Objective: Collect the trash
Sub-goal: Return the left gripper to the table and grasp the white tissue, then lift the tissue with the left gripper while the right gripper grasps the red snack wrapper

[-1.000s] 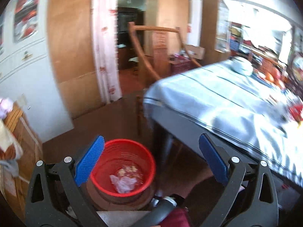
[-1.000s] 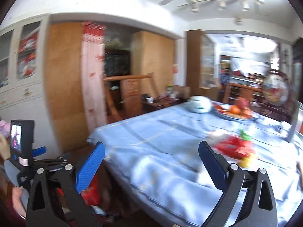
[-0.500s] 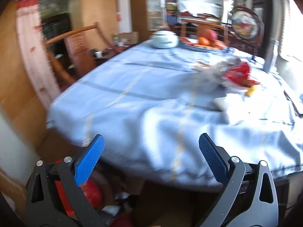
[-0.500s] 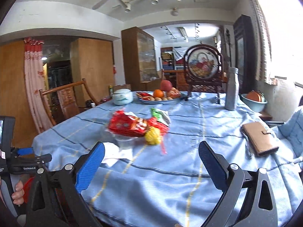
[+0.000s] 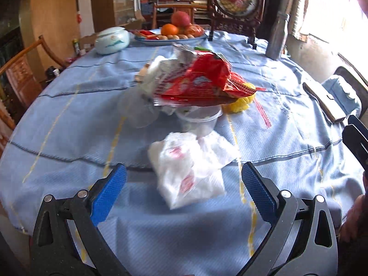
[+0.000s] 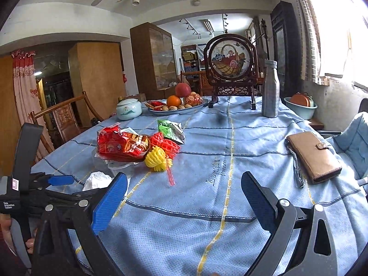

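A crumpled white plastic bag [image 5: 187, 168] lies on the blue tablecloth [image 5: 69, 115], just ahead of my open left gripper [image 5: 182, 184]. Behind it sit clear plastic cups [image 5: 197, 119] under a red snack wrapper [image 5: 197, 80], with a yellow knitted ball [image 5: 240, 101] at its right. In the right wrist view the same heap shows as the red wrapper [image 6: 122, 143], the yellow ball [image 6: 157, 158], a red net [image 6: 165, 143] and a green packet [image 6: 171, 130]. My right gripper [image 6: 184, 197] hangs open over bare cloth, right of the white bag [image 6: 97, 179]. The left gripper's body [image 6: 34, 197] is at its left.
A brown wallet [image 6: 314, 155] lies at the table's right edge. At the back stand a fruit plate [image 6: 178, 105], a white lidded jar [image 6: 128, 109], a metal bottle [image 6: 271, 88] and a framed round screen [image 6: 231, 61]. A wooden chair [image 6: 64, 115] stands left of the table.
The left gripper swung up from the red bin on the floor to the tabletop, now close over the white bag. The right view turned rightwards across the table. Both stayed open.
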